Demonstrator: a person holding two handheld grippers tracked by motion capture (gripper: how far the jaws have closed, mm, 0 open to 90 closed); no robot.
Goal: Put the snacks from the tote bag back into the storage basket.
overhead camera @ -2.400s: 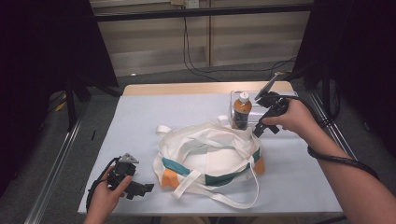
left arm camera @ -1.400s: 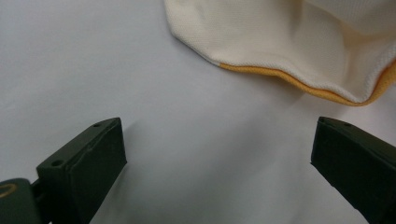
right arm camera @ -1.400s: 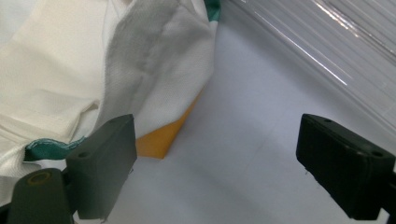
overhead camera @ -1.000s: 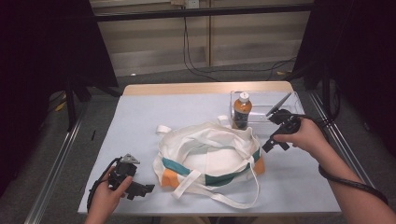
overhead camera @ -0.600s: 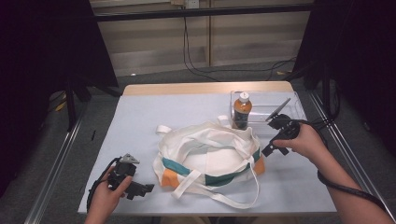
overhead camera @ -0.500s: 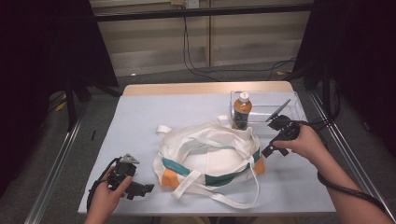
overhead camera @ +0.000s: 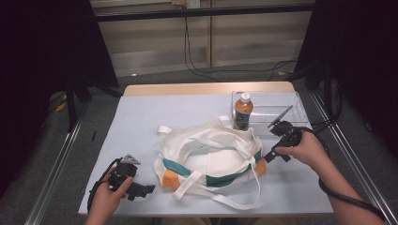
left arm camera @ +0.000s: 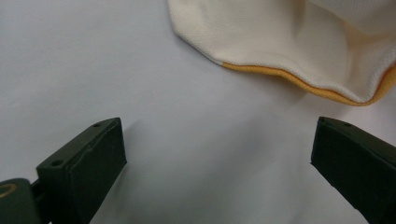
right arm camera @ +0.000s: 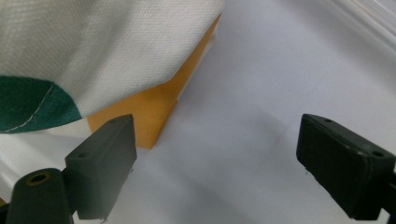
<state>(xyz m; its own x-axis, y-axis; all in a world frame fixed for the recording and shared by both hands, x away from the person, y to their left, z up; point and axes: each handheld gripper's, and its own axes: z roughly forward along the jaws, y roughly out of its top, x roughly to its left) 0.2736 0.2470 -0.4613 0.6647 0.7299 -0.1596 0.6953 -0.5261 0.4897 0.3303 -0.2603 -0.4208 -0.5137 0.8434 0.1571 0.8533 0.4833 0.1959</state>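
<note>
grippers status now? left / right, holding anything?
Left gripper: open, empty, near the tote bag.
Right gripper: open, empty, beside the bag's orange corner.

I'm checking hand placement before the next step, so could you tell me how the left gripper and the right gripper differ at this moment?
The left gripper sits near the table's front left corner, apart from the tote bag; the right gripper hangs close beside the bag's right end. The left gripper view faces the bag's cream, orange-edged rim; the right gripper view faces its orange corner. Both are open, with nothing between the jaws.
</note>
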